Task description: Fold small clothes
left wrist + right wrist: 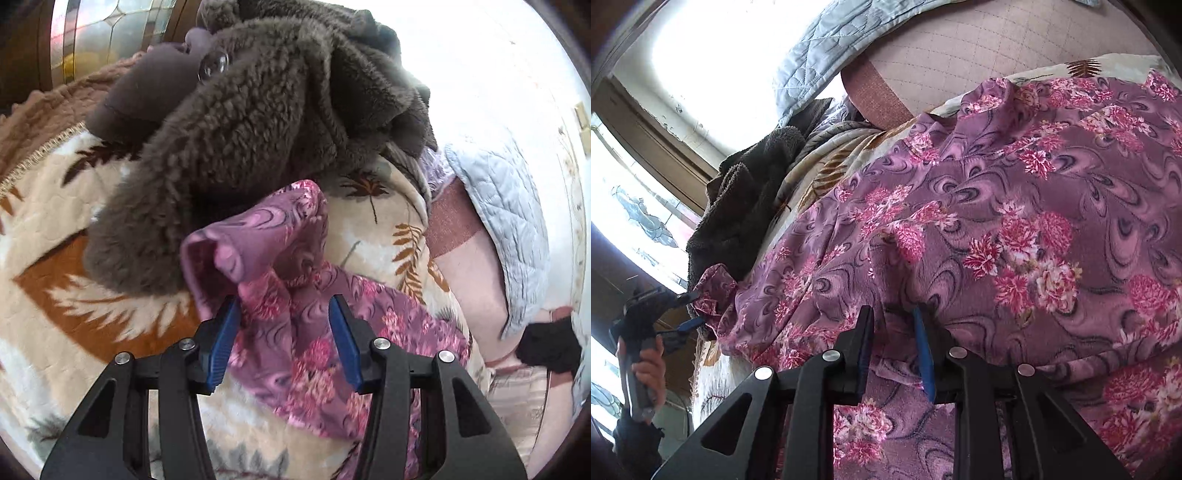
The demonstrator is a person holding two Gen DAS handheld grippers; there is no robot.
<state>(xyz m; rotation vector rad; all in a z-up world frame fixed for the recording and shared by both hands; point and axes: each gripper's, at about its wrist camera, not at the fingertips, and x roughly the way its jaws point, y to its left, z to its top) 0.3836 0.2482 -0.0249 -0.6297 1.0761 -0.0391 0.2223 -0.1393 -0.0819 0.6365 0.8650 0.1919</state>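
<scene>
A: Left wrist view: the left gripper [284, 336] stands wide open around a bunched end of the floral garment [295, 295] on the blanket [55, 184]. Nothing pinched.

B: The right gripper [892, 343] is narrowly open against the cloth; grip uncertain. Still grasping; next, close both, then lift and fold.

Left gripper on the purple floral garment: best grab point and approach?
Grip the raised sleeve-like cuff of the purple floral garment. Its rolled open edge stands up off the leaf-print blanket, just ahead of the left gripper. Approach straight forward, staying right of the brown fleece garment.
</scene>
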